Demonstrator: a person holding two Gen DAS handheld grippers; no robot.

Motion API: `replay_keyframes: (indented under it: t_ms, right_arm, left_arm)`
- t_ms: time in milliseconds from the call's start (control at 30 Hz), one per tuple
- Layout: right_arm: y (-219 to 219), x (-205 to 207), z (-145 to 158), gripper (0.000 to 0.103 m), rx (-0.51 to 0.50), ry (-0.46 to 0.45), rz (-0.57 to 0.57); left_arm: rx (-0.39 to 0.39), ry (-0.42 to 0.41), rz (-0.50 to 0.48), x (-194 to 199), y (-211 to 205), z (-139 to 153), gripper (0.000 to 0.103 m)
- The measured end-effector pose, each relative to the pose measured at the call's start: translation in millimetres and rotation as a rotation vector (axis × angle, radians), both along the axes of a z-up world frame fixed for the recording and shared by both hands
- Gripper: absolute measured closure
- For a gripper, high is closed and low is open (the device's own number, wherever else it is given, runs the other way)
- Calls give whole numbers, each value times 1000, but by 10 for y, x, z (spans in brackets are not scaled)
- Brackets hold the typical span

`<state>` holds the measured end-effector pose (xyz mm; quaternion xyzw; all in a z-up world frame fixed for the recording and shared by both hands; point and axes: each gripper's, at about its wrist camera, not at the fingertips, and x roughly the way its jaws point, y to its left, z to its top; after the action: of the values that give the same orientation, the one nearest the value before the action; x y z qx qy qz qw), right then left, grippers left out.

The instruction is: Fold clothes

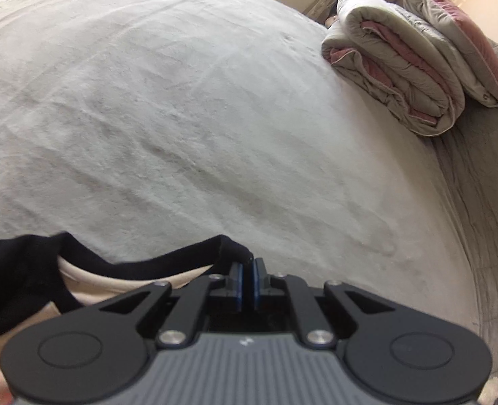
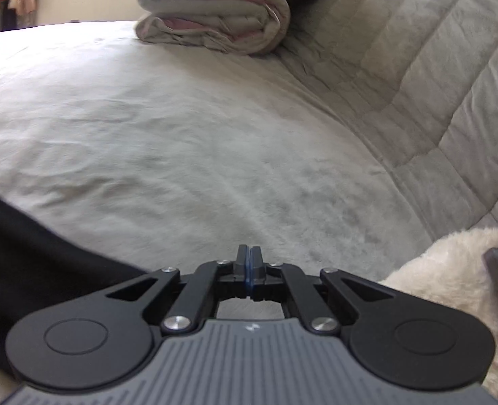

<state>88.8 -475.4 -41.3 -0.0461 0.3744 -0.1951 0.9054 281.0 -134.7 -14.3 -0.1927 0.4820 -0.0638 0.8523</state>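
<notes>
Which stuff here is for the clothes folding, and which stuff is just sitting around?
For the folding:
- black garment, an edge pinched in the left claw
- right claw, shut
- white bed cover to fold on

Just lying about:
- folded quilt
- pink-edged pillow
- fluffy cream thing

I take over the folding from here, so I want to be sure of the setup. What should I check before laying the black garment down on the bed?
1. Left gripper pinching the black garment by its edge: ok.
2. Right gripper holding the garment: cannot tell; jaws shut, no cloth visible between them.
3. White bedspread ahead free of other clothes: ok.
4. Folded comforter and pillow out of the way at the far corner: ok.
5. Garment hanging flat, untwisted: cannot tell.
</notes>
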Motion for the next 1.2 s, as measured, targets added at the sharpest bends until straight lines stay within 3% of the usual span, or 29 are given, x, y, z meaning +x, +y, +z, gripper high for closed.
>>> replay_keyframes:
  t_ms: [133, 233, 300, 367, 400, 467, 600, 733, 767, 800, 867, 967, 1067, 1200]
  right_arm:
    - [-75, 57, -50, 103, 53, 17, 11]
    - [-58, 54, -57, 103, 95, 18, 36]
    - [-55, 51, -31, 88, 133, 4, 62]
    - [-66, 27, 8, 82, 177, -6, 98]
    - [-79, 3, 30, 71, 202, -12, 121]
    - [-81, 9, 54, 61, 256, -12, 179]
    - [76, 64, 12, 61, 263, 35, 282]
    - [271, 121, -139, 60, 213, 85, 330]
    - [308, 100, -148, 67, 199, 85, 345]
    - [343, 80, -155, 84, 187, 85, 358]
    - [392, 52, -152, 99, 185, 96, 381]
    - [517, 10, -132, 100, 71, 75, 338]
    - [485, -46, -80, 101, -33, 20, 241]
    - [327, -6, -152, 101, 14, 47, 158]
  left_arm:
    - [46, 29, -28, 66, -110, -242, 97]
    - [39, 9, -53, 39, -100, -309, 95]
    - [9, -9, -60, 9, -59, -279, 86]
    - [-7, -21, -69, 8, -21, -232, 84]
    - [-3, -27, -77, 20, -14, -209, 84]
    - [0, -14, -84, 60, -1, -193, 84]
    - [-15, 35, -99, 141, -3, -217, 78]
    - [50, 49, -117, 165, -123, -256, 76]
    - [68, 49, -118, 169, -154, -252, 77]
    - [87, 50, -118, 173, -185, -248, 78]
    - [144, 46, -115, 172, -252, -248, 91]
    - [221, -8, -128, 120, -372, -215, 97]
    - [217, -71, -91, 53, -388, -131, 98]
    - [224, -118, -106, 8, -441, -202, 98]
